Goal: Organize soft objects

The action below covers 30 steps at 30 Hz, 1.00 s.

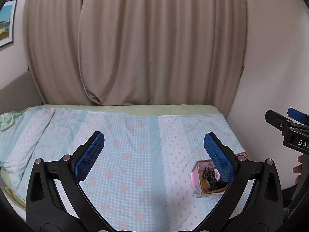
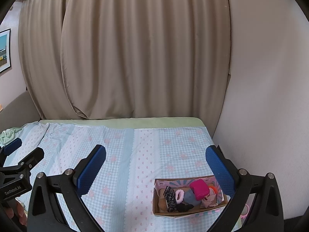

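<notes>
Both black two-finger grippers with blue ribbed pads stand wide apart and hold nothing: left gripper [image 1: 154, 152], right gripper [image 2: 155, 166]. Low beside the right gripper's right finger sits an open pink-printed cardboard box [image 2: 156, 193] on the blue-and-white checked floral bedspread [image 2: 123, 154], holding a magenta fabric pouch [image 2: 199, 190], pink furry scrunchie [image 2: 180, 194] and dark patterned cloth [image 2: 170, 199]. Beige pleated curtains [image 2: 135, 58] hang beyond.

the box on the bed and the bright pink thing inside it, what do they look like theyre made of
The box looks like thin cardboard: plain brown inside, printed pink outside, with folded flaps. The bright pink item looks like soft matte fabric, rounded and plump, probably a pouch or rolled cloth; its weave is too small to tell.
</notes>
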Each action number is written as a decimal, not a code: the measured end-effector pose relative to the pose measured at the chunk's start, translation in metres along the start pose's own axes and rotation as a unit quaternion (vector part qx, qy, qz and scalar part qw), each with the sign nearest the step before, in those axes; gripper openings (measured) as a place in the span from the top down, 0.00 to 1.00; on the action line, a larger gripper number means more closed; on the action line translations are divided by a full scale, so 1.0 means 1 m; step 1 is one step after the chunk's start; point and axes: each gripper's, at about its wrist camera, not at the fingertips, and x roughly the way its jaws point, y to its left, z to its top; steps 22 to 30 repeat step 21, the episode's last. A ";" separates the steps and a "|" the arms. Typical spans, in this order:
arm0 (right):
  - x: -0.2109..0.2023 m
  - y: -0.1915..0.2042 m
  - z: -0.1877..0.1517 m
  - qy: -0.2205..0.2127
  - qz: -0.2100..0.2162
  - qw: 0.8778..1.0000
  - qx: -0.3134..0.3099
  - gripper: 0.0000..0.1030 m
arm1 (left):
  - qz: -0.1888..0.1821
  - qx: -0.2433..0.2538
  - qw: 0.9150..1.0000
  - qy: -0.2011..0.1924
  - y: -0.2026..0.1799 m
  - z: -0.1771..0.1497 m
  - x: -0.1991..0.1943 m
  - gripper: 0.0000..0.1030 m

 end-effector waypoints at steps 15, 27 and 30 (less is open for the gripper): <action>0.008 0.000 0.003 0.002 0.000 1.000 0.000 0.00 | 0.022 0.010 0.999 -0.025 0.000 0.002 0.000 0.00; 0.019 0.005 0.004 0.022 -0.002 1.000 0.000 0.00 | 0.017 0.010 1.000 -0.020 0.001 0.000 0.009 0.00; 0.019 0.005 0.004 0.022 -0.002 1.000 0.000 0.00 | 0.017 0.010 1.000 -0.020 0.001 0.000 0.009 0.00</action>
